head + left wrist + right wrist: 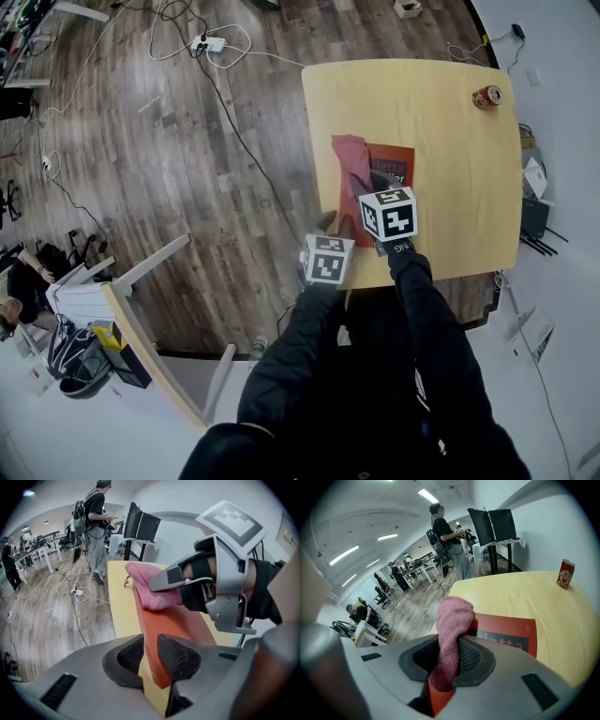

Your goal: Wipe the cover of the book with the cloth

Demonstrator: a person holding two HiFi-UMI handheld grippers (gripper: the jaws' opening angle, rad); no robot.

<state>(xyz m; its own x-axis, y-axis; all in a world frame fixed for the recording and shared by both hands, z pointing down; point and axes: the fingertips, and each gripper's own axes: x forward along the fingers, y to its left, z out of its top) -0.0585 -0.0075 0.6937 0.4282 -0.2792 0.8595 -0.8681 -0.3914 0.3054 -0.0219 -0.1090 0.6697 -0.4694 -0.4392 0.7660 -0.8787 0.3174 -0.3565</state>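
A red book point(396, 161) lies on the yellow table point(450, 206) near its left edge. A pink cloth point(351, 157) lies bunched on the book's left part. My right gripper point(371, 184) is shut on the cloth point(450, 625), which hangs pinched between its pads over the book point(511, 632). My left gripper point(339, 227) sits at the book's near corner. In the left gripper view the book's edge point(152, 644) stands between its two pads, and both press on it. The right gripper point(161, 580) and the cloth point(147, 585) also show there, farther along the cover.
A red drink can point(487, 97) stands at the table's far right, also seen as the can point(566, 573) in the right gripper view. Cables and a power strip point(208, 43) lie on the wooden floor left of the table. A person point(93, 522) stands beyond by a monitor stand point(140, 527).
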